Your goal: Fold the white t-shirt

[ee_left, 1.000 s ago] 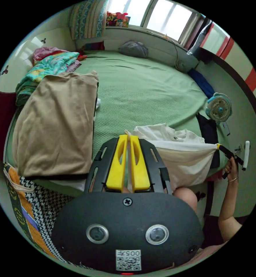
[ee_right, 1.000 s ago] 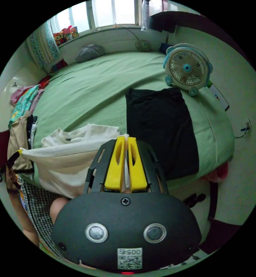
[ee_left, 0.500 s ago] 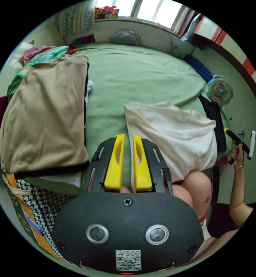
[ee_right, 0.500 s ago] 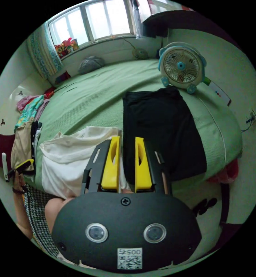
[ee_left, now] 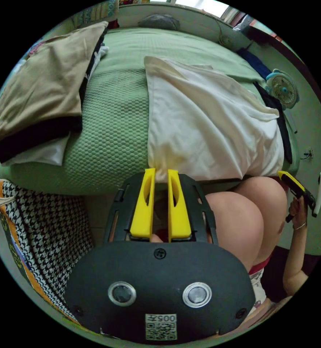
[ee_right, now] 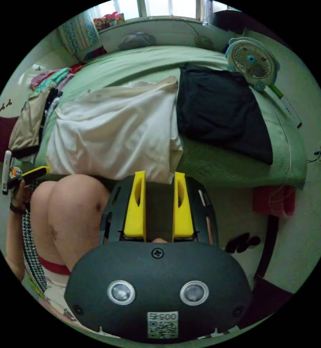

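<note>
Both hand-held grippers, left hand-held gripper and right hand-held gripper, jaws spread, empty, below the bed edge, white cotton t-shirt on the green bed, overhanging hem risks sliding off

The only marking is a QR-code sticker with small print on each black housing.

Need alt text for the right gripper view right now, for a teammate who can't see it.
The right gripper, jaws open and empty, hangs just short of the white t-shirt, which lies on the green bed beside a black garment. A small fan stands beyond.
</note>
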